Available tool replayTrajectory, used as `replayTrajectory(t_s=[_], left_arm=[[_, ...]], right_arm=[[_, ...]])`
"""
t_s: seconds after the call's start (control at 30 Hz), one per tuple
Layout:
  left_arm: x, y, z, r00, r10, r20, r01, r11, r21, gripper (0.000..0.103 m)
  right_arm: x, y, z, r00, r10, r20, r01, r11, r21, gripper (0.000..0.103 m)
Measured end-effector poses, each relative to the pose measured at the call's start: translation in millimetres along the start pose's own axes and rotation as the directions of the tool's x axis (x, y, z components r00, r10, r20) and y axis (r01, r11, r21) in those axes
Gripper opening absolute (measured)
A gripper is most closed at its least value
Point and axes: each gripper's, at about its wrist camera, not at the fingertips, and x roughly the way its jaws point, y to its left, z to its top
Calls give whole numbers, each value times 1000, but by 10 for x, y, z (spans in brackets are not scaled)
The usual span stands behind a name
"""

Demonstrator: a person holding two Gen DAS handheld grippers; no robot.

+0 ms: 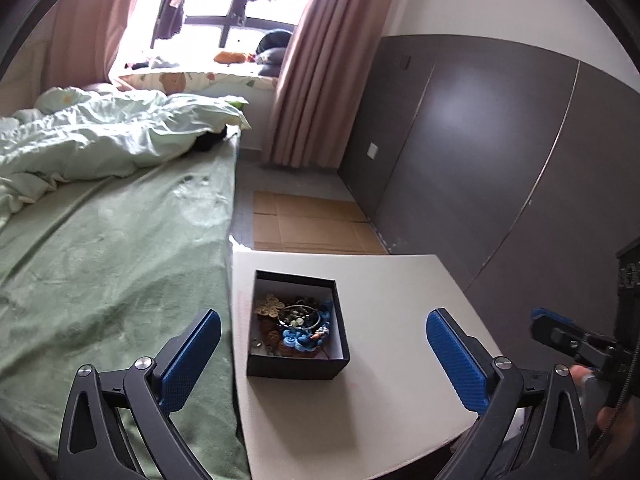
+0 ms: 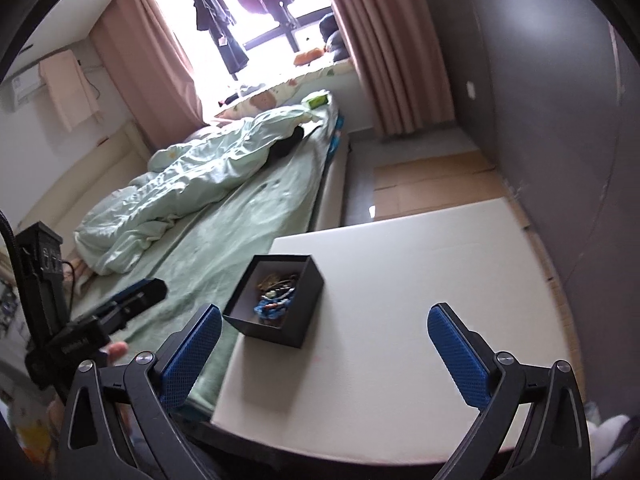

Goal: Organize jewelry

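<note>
Sitting on 1 white table beside the bed: 1 black box, lid off, white inside, w/ a tangled heap of jewelry — blue knotted cord piece, beaded bracelets, a pale butterfly-shaped charm, brown bits. 2 grippers in the room. Left gripper hangs above the box, jaws spread wide, holding nothing. Right gripper likewise wide apart, nothing gripped, box just left of its centre.

Left gripper, right gripper: black linkage arms, silver screws, blue dimpled finger pads. Black cable; bare skin on hand.
</note>
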Motion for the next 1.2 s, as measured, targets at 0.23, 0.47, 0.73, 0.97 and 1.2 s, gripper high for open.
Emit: replayTrajectory(t_s=[0.23,0.47,0.73,0.97,1.2], left_arm=[[-257,-136,-136,999,26,23,-26,1000,17,103],[-540,-353,-297,998,23,54,-27,996,80,103],[-804,-501,-470,994,70,85,-82,985,151,103],[-939,-543,-574,991,101,90,-115,977,179,103],[-1028,-459,-634,992,86,92,-98,987,130,103]], right_arm=[[-446,-111,-125,998,-38,44,39,999,-21,103],[-801,-170,-332,997,-53,60,54,998,-17,103],[-1095,-187,-564,994,-80,80,82,997,-14,103],[-1181,-181,-660,990,-107,88,109,994,-19,103],[-1248,-103,-754,988,-121,99,126,990,-56,103]])
